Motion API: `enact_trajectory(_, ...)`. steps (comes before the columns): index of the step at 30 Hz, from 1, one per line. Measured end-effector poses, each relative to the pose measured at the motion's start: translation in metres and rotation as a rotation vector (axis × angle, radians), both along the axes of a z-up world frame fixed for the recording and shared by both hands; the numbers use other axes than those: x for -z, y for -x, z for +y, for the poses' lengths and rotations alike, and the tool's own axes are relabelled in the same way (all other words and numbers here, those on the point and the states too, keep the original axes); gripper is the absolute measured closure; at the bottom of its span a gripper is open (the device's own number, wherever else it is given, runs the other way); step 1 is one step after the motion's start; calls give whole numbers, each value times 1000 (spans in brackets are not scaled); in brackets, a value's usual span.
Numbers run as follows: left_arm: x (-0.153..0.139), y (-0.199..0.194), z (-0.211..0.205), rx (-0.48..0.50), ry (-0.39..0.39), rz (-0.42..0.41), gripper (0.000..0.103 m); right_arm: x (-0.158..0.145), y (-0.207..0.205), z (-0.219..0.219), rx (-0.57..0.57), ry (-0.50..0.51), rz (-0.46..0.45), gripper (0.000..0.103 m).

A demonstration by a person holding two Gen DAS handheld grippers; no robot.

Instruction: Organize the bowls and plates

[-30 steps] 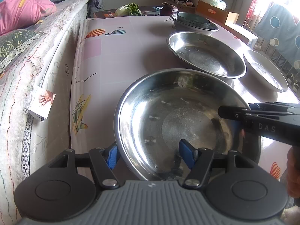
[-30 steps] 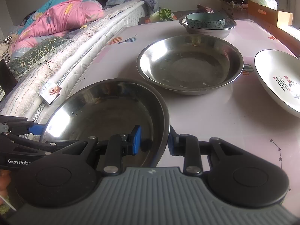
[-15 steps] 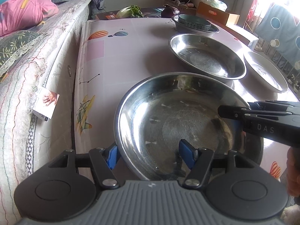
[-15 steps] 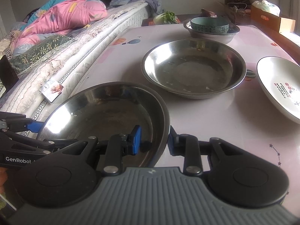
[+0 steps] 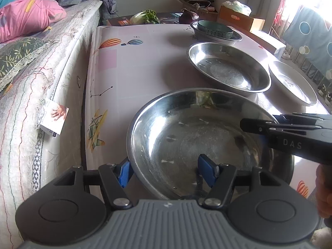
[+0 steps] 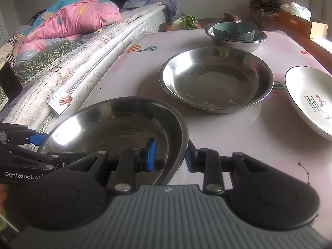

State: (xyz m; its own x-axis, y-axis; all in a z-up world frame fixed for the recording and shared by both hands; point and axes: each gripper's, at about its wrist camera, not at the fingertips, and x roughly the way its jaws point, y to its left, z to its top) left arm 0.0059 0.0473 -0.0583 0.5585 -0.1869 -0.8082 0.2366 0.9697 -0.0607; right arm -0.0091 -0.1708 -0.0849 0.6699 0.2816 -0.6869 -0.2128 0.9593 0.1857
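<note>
A wide steel plate (image 5: 186, 134) (image 6: 116, 128) lies at the near left corner of the pink table (image 5: 134, 62). My right gripper (image 6: 170, 153) is shut on its right rim, one blue pad inside and one outside. My left gripper (image 5: 166, 174) stands open across the plate's near left rim. Its left pad is just outside the rim and its right pad is over the inside. A second steel plate (image 5: 228, 70) (image 6: 215, 78) rests farther back. A white plate (image 5: 290, 83) (image 6: 307, 99) is to its right. A teal bowl (image 6: 233, 31) sits in a steel bowl (image 6: 234, 43) at the far end.
A mattress (image 5: 41, 83) with pink bedding runs along the table's left side, with a narrow gap between. Greens (image 5: 145, 17) and a cardboard box (image 5: 234, 16) sit beyond the far edge. Bare tabletop lies left of the far plates.
</note>
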Motion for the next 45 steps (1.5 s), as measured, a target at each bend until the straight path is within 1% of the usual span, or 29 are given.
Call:
enact_trajectory(31, -2, 1, -1, 1, -1, -6, 37, -4, 1, -2, 1, -2, -6, 74)
enact_trajectory(45, -11, 3, -2, -1, 3, -25, 37, -11, 3, -2, 3, -11, -21, 74)
